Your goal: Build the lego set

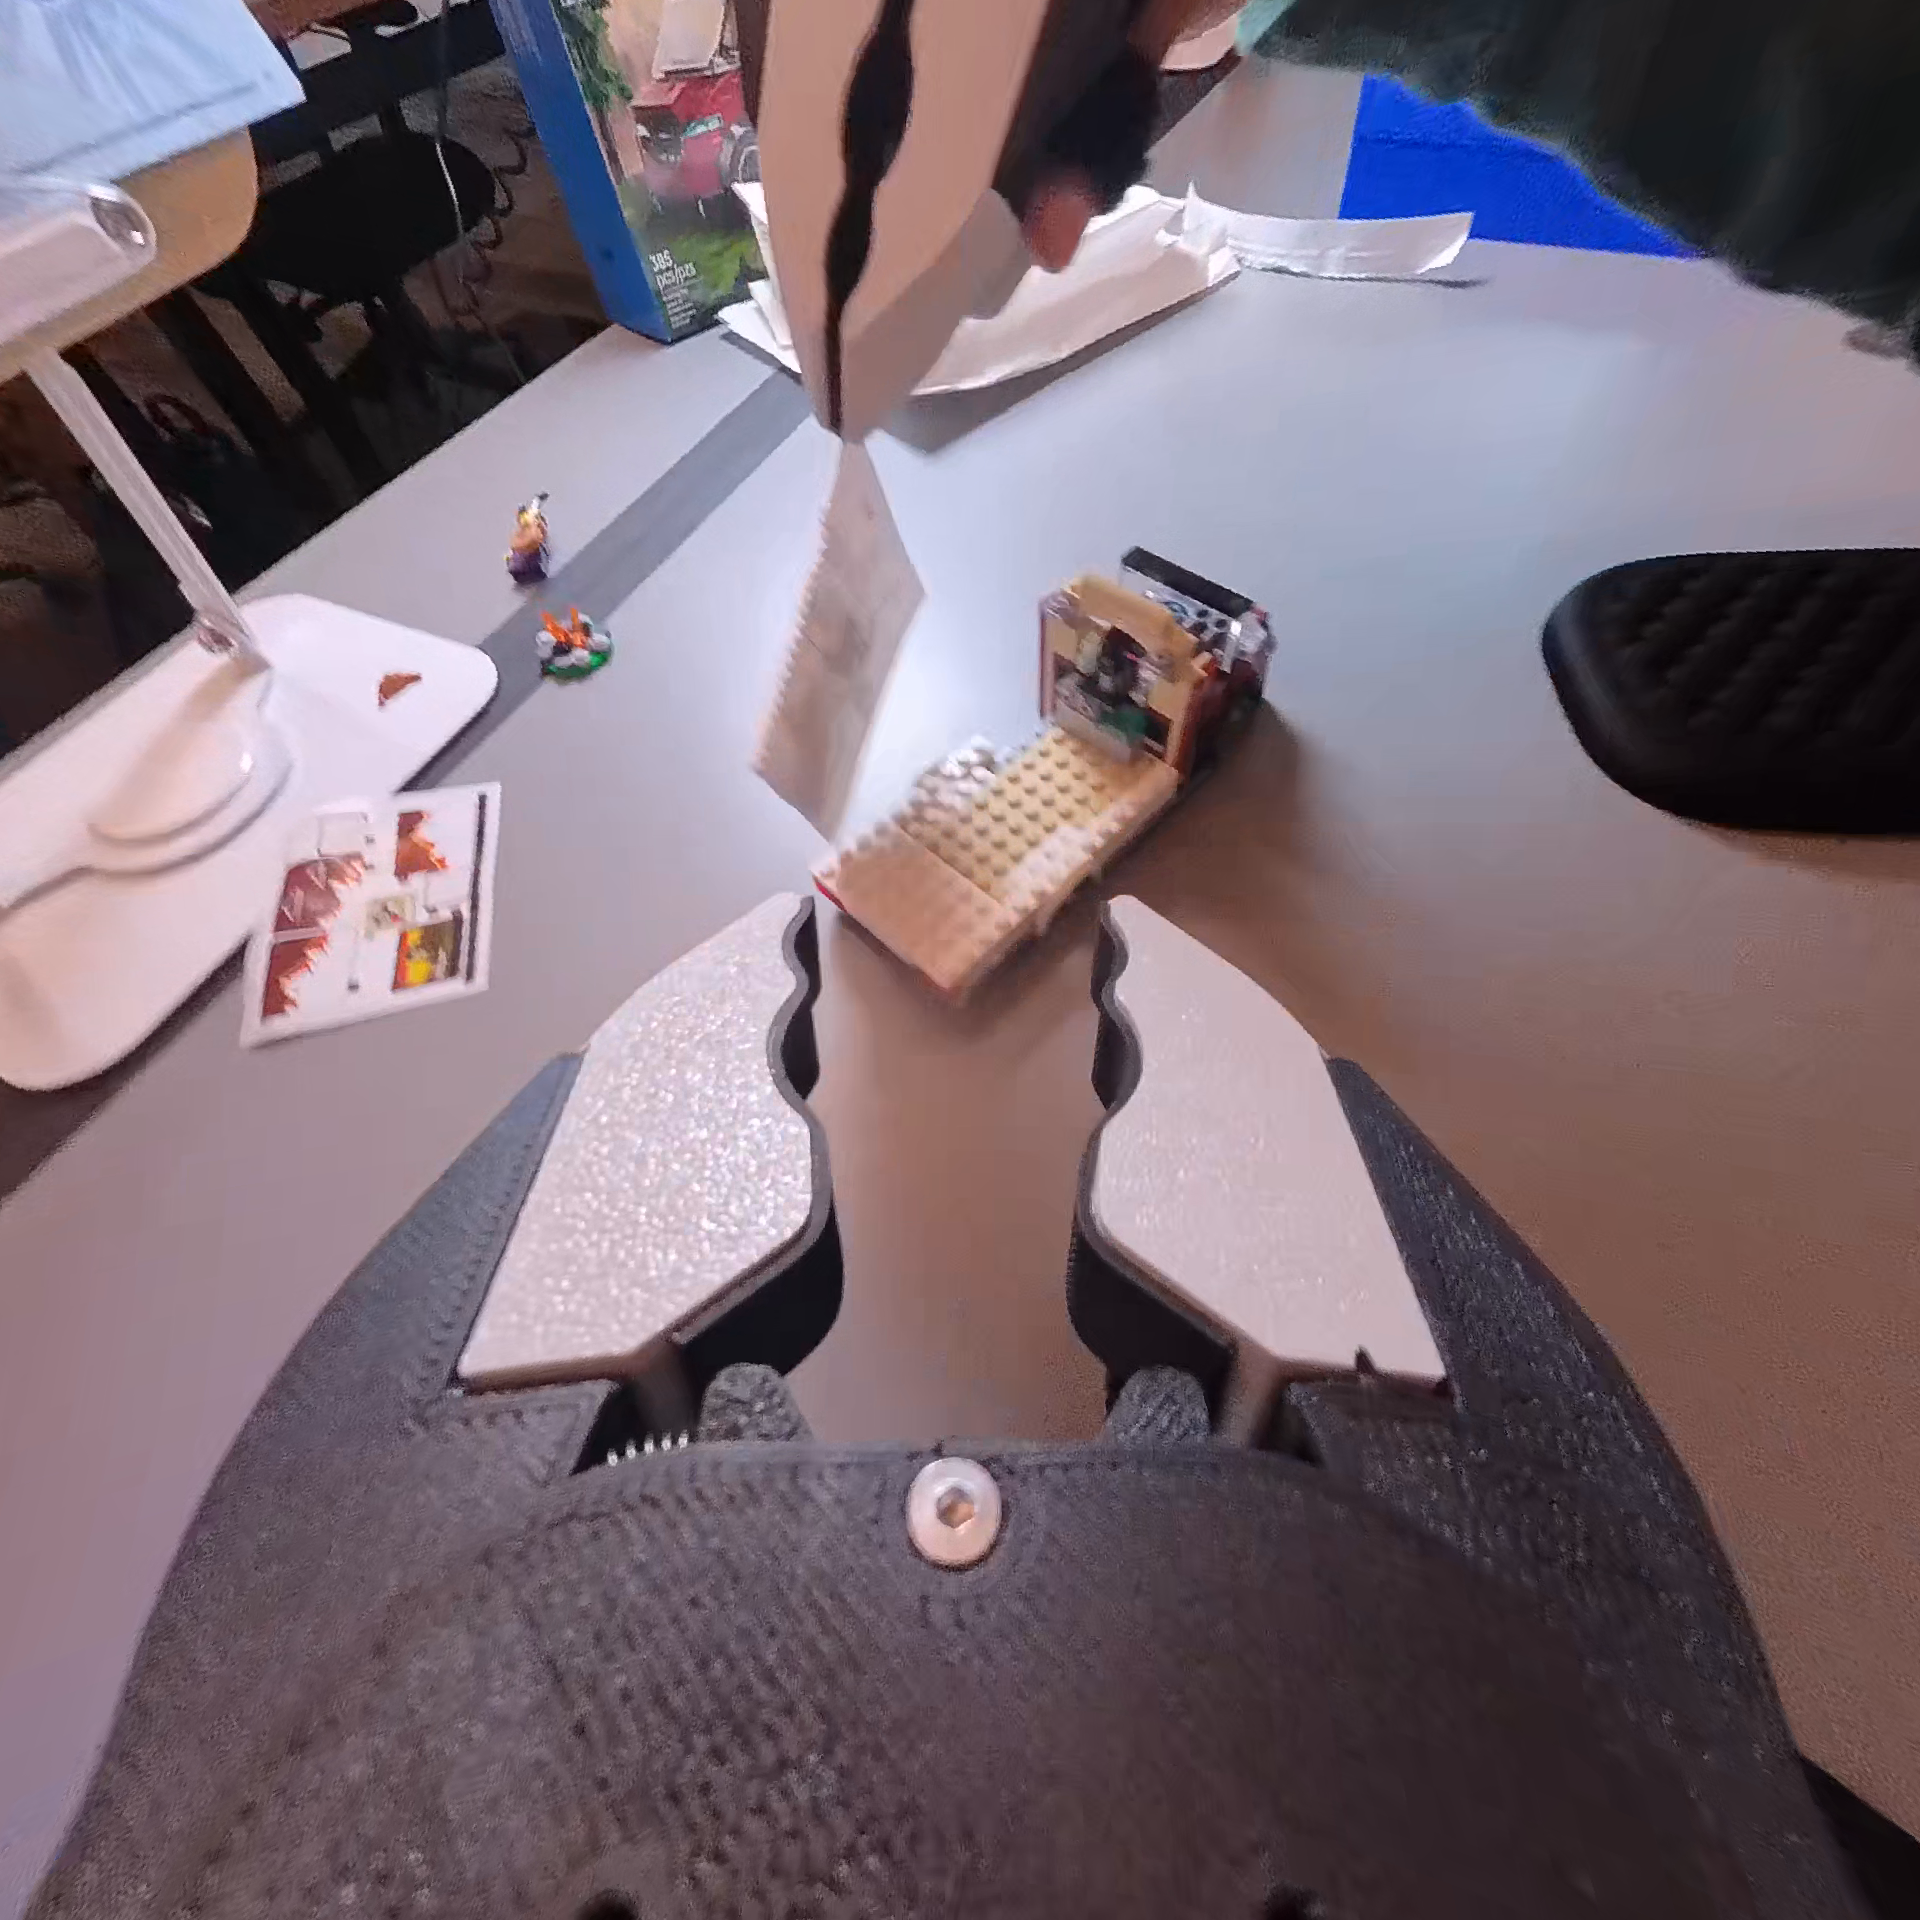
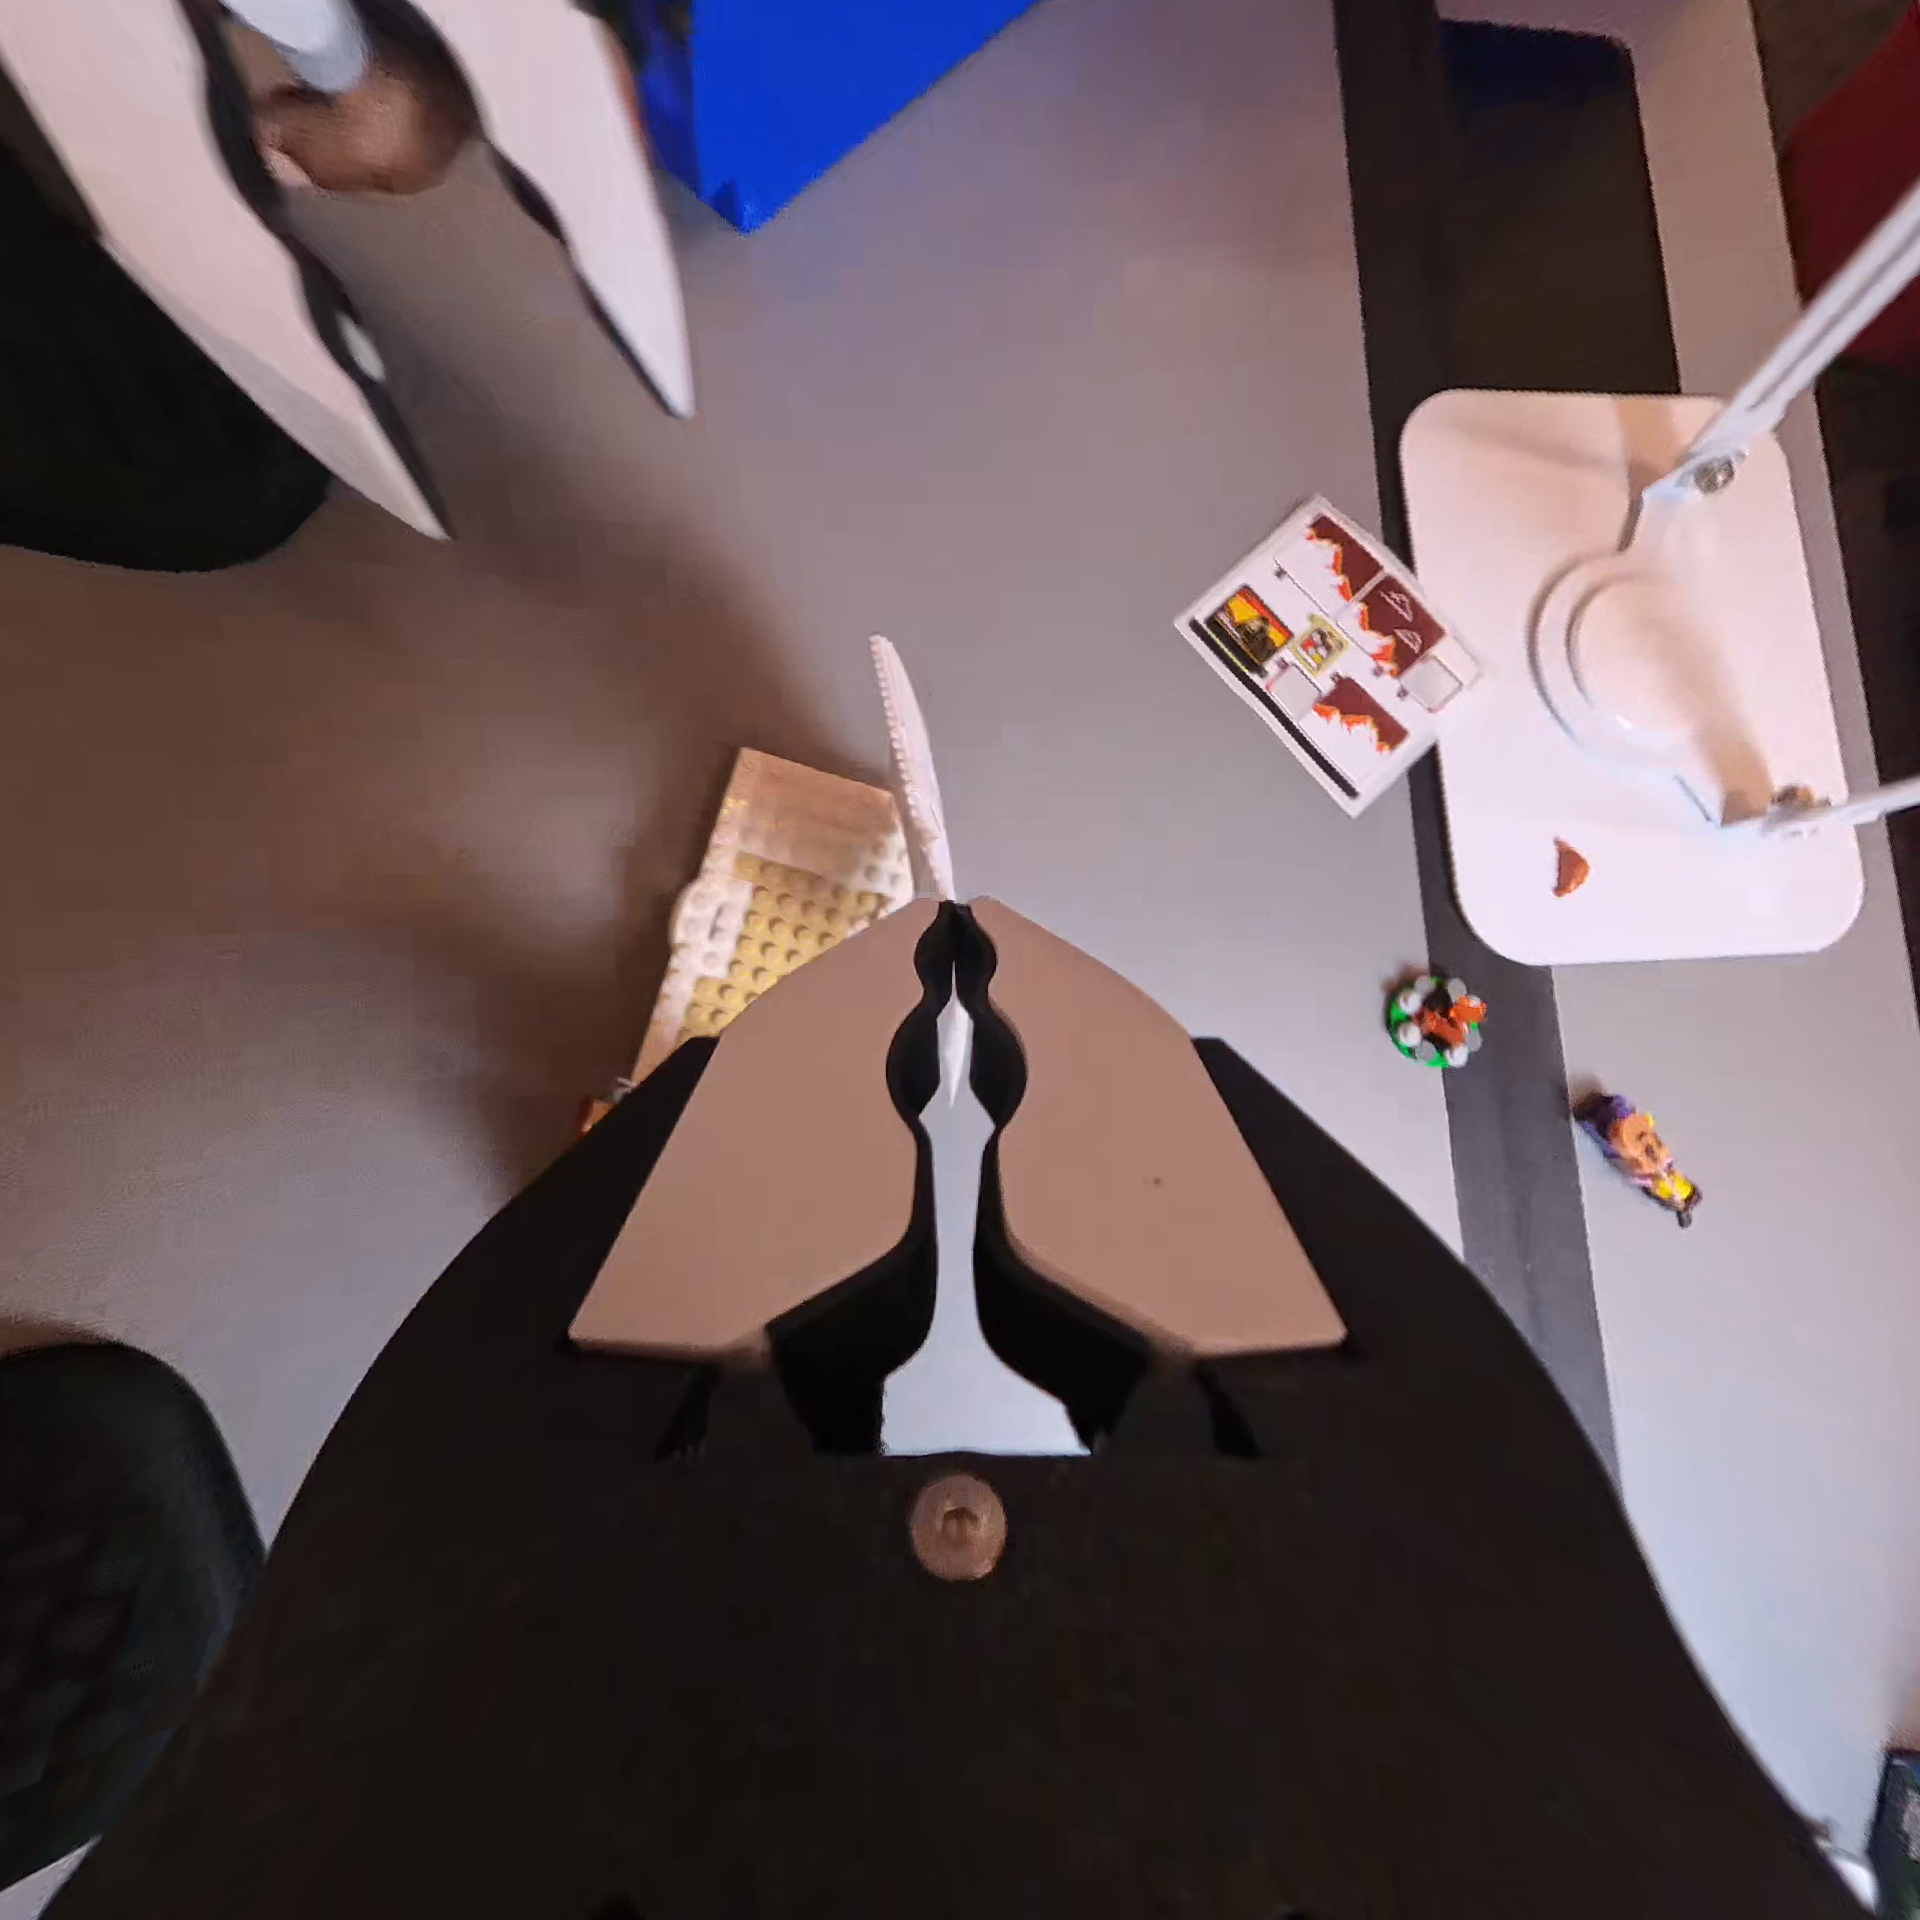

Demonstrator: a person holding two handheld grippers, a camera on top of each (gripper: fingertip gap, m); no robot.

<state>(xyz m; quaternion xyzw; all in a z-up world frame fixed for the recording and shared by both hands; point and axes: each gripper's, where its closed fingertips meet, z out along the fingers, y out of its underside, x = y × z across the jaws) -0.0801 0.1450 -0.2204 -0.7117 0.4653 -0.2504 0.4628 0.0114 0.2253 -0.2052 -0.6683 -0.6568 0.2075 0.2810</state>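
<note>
A partly built Lego model (image 1: 1023, 821) with a tan studded floor and a brown and tan wall section at its far end sits on the grey table (image 1: 1351, 1039). It also shows in the right wrist view (image 2: 790, 883), under the right gripper. My right gripper (image 2: 956, 909) is shut on a thin white Lego plate (image 2: 914, 769), seen edge-on. In the left wrist view the right gripper (image 1: 842, 426) holds the plate (image 1: 842, 644) hanging above the model's near left corner. My left gripper (image 1: 956, 925) is open and empty just short of the model; it also shows in the right wrist view (image 2: 561, 468).
A sticker sheet (image 1: 374, 914) lies left, beside a white lamp base (image 1: 156, 831). A small campfire build (image 1: 574, 644) and a minifigure (image 1: 530, 540) stand on a dark strip. The set box (image 1: 644, 187) and torn paper bags (image 1: 1091, 281) are at the back. A black armrest (image 1: 1745, 686) is right. About 12 centimetres separates my left fingertips from my right.
</note>
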